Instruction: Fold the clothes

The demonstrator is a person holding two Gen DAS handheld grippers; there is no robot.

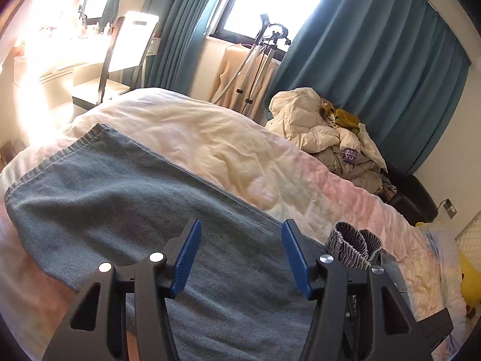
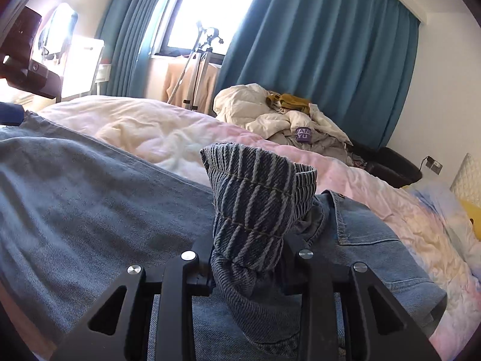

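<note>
Jeans (image 1: pixel 126 192) of faded blue denim lie spread across the near side of a bed, on a pale cream and pink duvet (image 1: pixel 216 144), with a hemmed leg end reaching toward the far left. The right gripper (image 2: pixel 249 255) is clamped on a bunched fold of the denim, its inner face striped in dark and light thread, which stands up between the black fingers above the flat cloth; the same raised fold (image 1: pixel 354 240) shows at the right in the left wrist view. The left gripper (image 1: pixel 240 255) hangs just above the jeans with its blue-padded fingers (image 1: pixel 186 258) spread wide and nothing between them. Beyond the jeans, at the far right of the bed, sits a heap of clothes (image 2: pixel 279 120), cream with a mustard piece on top. Teal curtains (image 2: pixel 315 54) frame a bright window (image 2: pixel 210 6) behind, with a garment steamer stand (image 1: pixel 264 60) before it. A sunlit chair (image 1: pixel 120 60) stands at far left.
</note>
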